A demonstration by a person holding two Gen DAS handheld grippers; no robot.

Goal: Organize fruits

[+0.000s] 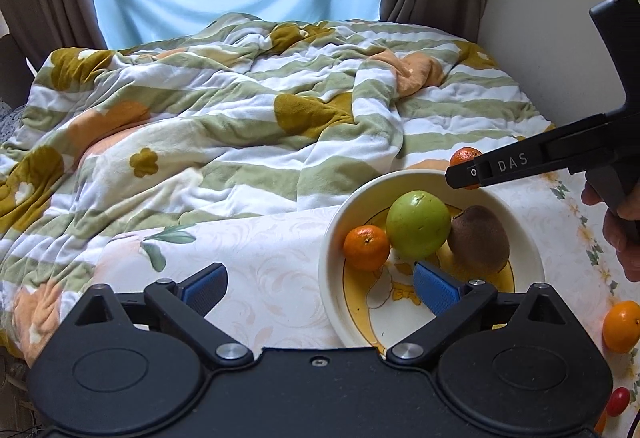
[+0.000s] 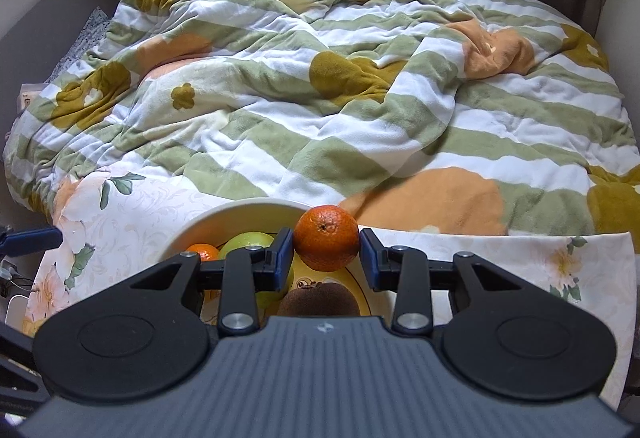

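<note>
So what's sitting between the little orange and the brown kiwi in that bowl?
A green apple sits between the small orange and the kiwi in the bowl, seeming to touch both. The left wrist view shows it best.

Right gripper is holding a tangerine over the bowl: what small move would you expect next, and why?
Probably a short lowering, then opening. The right gripper is shut on the tangerine above the bowl's far rim, and there is free space inside beside the green apple, kiwi and small tangerine.
</note>
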